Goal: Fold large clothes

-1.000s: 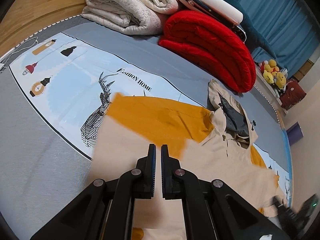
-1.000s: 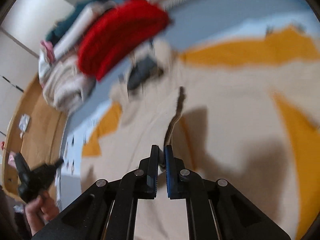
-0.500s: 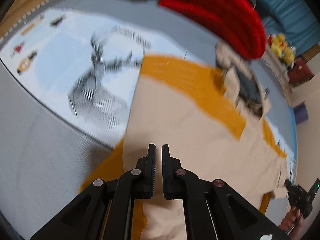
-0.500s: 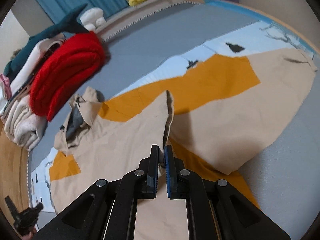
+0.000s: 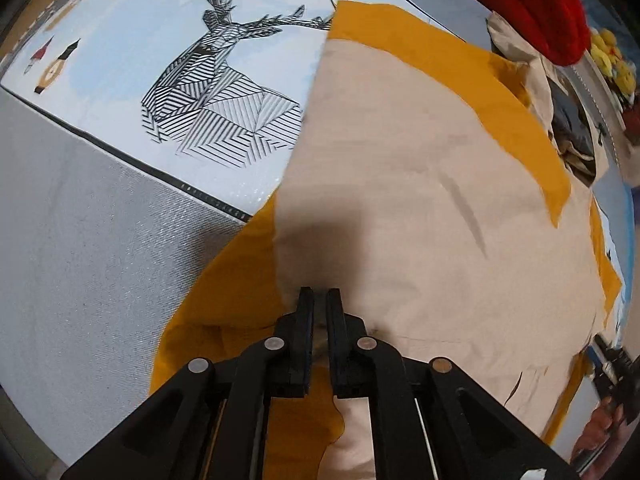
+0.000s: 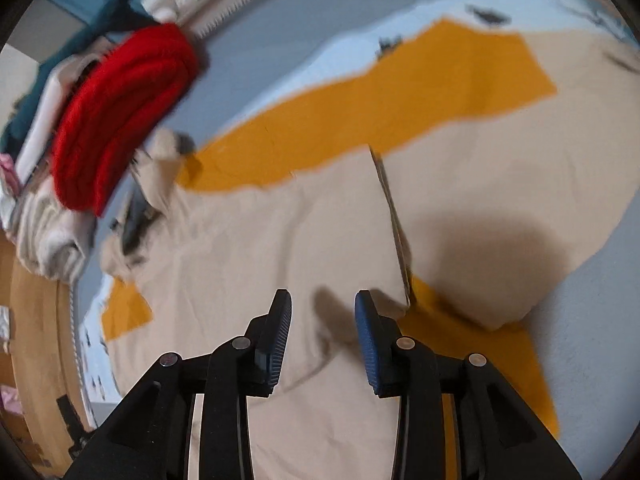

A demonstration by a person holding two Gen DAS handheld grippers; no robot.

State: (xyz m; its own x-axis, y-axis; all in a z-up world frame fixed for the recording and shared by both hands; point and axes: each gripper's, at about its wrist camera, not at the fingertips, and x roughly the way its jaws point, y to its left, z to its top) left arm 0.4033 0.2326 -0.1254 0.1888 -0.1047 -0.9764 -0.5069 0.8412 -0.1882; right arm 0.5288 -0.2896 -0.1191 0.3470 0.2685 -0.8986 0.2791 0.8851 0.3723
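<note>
A large beige and mustard garment [image 5: 420,160] lies spread on the bed, its dark-lined hood [image 5: 568,120] at the far right. My left gripper [image 5: 318,294] points down at the garment's near edge. Its jaws are just starting to open, a pinch of beige cloth still between them. In the right wrist view the same garment [image 6: 260,248] fills the middle, with a folded-over beige flap edge [image 6: 394,220] running away from me. My right gripper [image 6: 322,300] is opening above the cloth with nothing between its pads. It also shows in a hand at the left wrist view's right rim [image 5: 612,364].
The bedsheet carries a striped deer print [image 5: 212,92] left of the garment, with grey sheet [image 5: 80,240] nearer. A rolled red blanket [image 6: 120,120] and folded pale bedding [image 6: 48,240] lie past the hood. Plush toys [image 5: 612,52] sit at the far edge.
The left gripper came down and laid the beige flap over the mustard side. The right gripper swung across, let go of the fold edge and opened its jaws.
</note>
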